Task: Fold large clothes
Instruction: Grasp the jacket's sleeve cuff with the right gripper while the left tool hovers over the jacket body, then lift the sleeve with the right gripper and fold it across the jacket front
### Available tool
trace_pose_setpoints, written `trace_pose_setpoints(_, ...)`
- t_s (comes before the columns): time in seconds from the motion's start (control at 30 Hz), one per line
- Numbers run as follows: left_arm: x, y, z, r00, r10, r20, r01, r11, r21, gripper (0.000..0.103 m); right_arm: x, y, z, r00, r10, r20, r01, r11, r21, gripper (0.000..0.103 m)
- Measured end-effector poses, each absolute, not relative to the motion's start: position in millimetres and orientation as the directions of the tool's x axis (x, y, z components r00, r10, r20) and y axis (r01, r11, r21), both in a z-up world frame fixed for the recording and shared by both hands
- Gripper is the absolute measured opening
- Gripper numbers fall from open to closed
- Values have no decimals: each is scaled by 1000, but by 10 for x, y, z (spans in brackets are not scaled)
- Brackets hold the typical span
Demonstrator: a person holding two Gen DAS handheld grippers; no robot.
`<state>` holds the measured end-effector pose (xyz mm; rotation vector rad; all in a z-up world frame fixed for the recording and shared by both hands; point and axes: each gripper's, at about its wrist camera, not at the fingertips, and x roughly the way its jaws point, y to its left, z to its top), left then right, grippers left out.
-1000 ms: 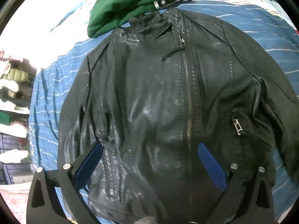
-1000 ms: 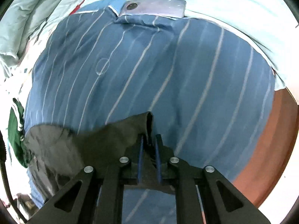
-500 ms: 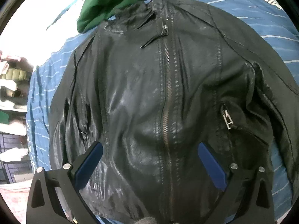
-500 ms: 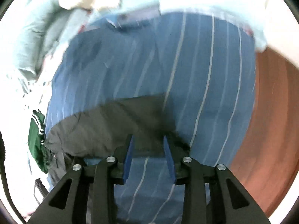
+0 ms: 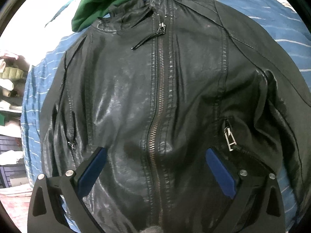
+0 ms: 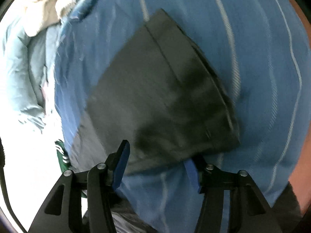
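A black leather jacket point(image 5: 155, 97) lies front up and zipped on a blue striped bedspread point(image 5: 281, 29), collar at the far end. My left gripper point(image 5: 155, 155) is open and empty, hovering over the jacket's lower front with the zipper between its blue pads. In the right wrist view the jacket's sleeve end point(image 6: 165, 101) lies flat on the bedspread point(image 6: 262, 77). My right gripper point(image 6: 157, 155) is open just at the sleeve's near edge; its right finger is partly under the cloth edge.
A green garment with white stripes point(image 5: 108, 2) lies beyond the collar. Shelves with folded items point(image 5: 9, 89) stand at the left. A pale blue blanket point(image 6: 21, 68) and cream cloth point(image 6: 48, 9) lie at the right view's left. The brown floor point(image 6: 305, 136) shows beyond the bed's edge.
My right gripper let go of the sleeve end and opened; the sleeve now lies flat on the bedspread. My left gripper moved closer over the jacket's front, staying open.
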<state>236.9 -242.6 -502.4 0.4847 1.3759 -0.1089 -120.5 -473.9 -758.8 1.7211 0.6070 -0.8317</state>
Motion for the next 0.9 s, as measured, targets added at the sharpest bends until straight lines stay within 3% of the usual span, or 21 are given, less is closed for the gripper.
trace_pose_setpoints(0.23,2423,-2418,-4996,213,184,-960,331,910,248,103,-977,-5104,-7235,700,-141,-700,683,-155,714,57)
trace_pose_setpoints(0.47,2436,-2334,-5039,190,182,-965,308,922,234,103,-794,-4766,-7520,693,30,-720,715,-161,681,57)
trace_pose_setpoints(0.77,2384,-2279,-5045,180,162,-970,293,933,210,103,-462,-5155,-7520,739,-153,-656,633,-176,754,57)
trace_pose_setpoints(0.83,2379,-2281,-5031,184,159,-970,292,933,208,103,-397,-5239,-7474,748,-182,-638,620,-150,770,52)
trace_pose_setpoints(0.9,2388,-2290,-5013,195,157,-968,295,932,211,103,-312,-5318,-7429,750,-203,-630,617,-129,776,39)
